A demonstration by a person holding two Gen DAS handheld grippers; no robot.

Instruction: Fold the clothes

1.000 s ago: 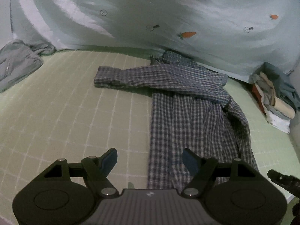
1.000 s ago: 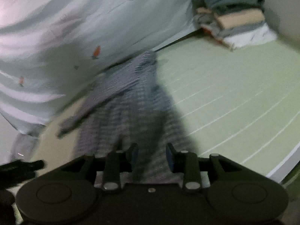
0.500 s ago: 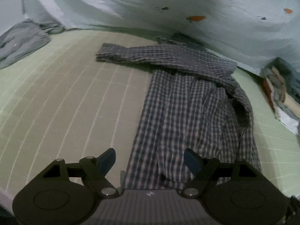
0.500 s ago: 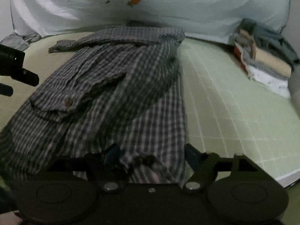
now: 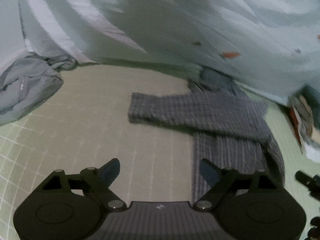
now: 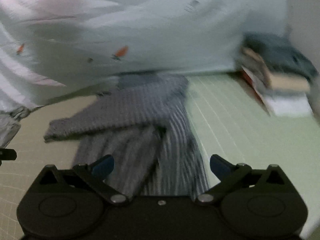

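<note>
The checked shirt [image 5: 230,132] lies flat on the green mat [image 5: 100,140]. In the left wrist view it fills the center right of the frame, with 1 sleeve [image 5: 180,108] folded across toward the middle. In the right wrist view the shirt [image 6: 140,124] runs from the center down to the bottom edge, its sleeve [image 6: 96,120] reaching toward the left.

The left gripper [image 5: 160,170] sits at the bottom of its frame with the jaws opening; nothing is between them, only bare mat behind, and the shirt's edge shows just past the right finger. The right gripper [image 6: 162,165] is over the shirt's lower part, jaws opening wide, the cloth below them and not pinched.

A pale sheet [image 5: 180,30] with carrot prints rises behind the mat. A crumpled grey garment [image 5: 26,88] lies at the left of the left wrist frame. A stack of folded clothes [image 6: 280,80] sits at the right of the right wrist frame. Both views are blurred.
</note>
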